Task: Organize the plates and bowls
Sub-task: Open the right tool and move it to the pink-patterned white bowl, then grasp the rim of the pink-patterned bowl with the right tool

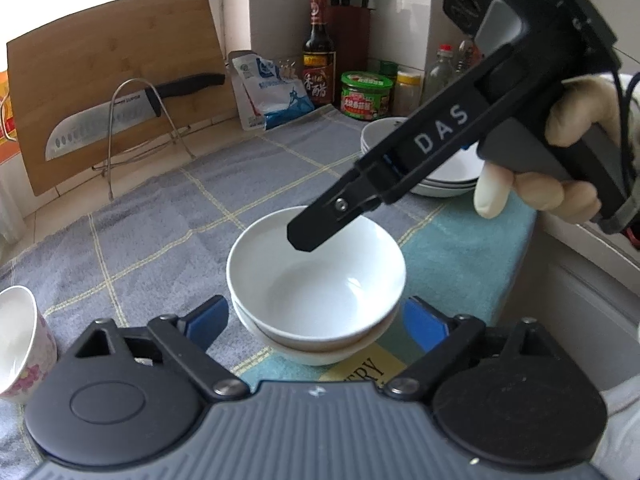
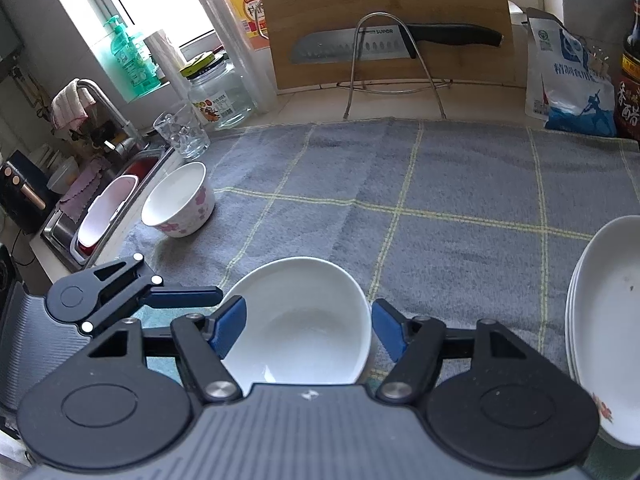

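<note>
Left tongs (image 1: 316, 322): released, my blue pads spread to either side of the stacked white bowls, not touching them as far as I can tell.
Right tongs (image 2: 306, 330): also released, pads wide around the top bowl's near rim; seen from my left camera, one black finger (image 1: 316, 224) reaches over the bowl's mouth.
Stacked white bowls (image 1: 316, 284): two plain bowls nested, upright, near the front edge of the surface, on the teal part of the cloth.
Handling, my judgement: glazed ceramic, stiff, fairly heavy for its size, slippery and breakable. I would pinch the rim wall, one pad inside and one outside, and lift straight up so the lower bowl does not drag.
Flowered bowl (image 2: 178, 200): well to the left, apart from the stack, tilted towards the right-wrist camera, near the sink edge; probably next for sorting.
Plate stack (image 2: 604, 324): white plates piled to the right of the bowls, one with a small floral mark.
Grey checked cloth (image 2: 400, 184): covers the surface, soft, likely giving some grip under the crockery.
Far back: cutting board (image 2: 384, 8) leaning upright, a knife (image 2: 396, 42) resting in a wire rack before it.
</note>
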The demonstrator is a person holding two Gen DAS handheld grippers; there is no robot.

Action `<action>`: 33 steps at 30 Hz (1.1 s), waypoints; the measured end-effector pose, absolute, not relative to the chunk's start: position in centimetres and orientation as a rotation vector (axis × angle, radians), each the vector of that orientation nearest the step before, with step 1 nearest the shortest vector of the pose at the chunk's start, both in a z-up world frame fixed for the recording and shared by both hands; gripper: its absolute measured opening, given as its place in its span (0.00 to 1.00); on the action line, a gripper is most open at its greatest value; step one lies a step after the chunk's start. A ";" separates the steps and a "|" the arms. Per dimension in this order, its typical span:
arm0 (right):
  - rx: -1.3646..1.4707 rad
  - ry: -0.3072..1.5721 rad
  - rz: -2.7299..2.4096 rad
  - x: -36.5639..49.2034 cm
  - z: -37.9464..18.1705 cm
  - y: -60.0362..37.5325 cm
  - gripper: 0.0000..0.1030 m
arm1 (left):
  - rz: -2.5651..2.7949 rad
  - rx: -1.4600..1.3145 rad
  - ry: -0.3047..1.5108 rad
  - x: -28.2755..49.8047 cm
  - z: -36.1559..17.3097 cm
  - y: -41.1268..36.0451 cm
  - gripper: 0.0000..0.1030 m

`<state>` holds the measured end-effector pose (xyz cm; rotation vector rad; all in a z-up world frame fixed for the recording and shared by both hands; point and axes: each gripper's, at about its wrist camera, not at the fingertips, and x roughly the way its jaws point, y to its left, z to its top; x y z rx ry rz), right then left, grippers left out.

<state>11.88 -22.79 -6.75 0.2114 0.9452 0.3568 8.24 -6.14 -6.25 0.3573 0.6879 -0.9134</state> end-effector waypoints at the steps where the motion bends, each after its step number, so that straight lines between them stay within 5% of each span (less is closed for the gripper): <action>1: 0.217 0.942 0.361 11.8 -6.7 -22.8 0.78 | -0.918 0.356 0.683 8.1 -6.0 -5.9 0.92; 12: 0.167 0.883 0.365 12.1 -5.1 -21.5 0.99 | -0.825 0.306 0.613 8.6 -4.6 -3.6 0.97; 33: 0.010 0.856 0.585 20.5 -3.3 -8.8 1.00 | -0.274 0.267 0.599 14.0 -7.5 8.4 0.98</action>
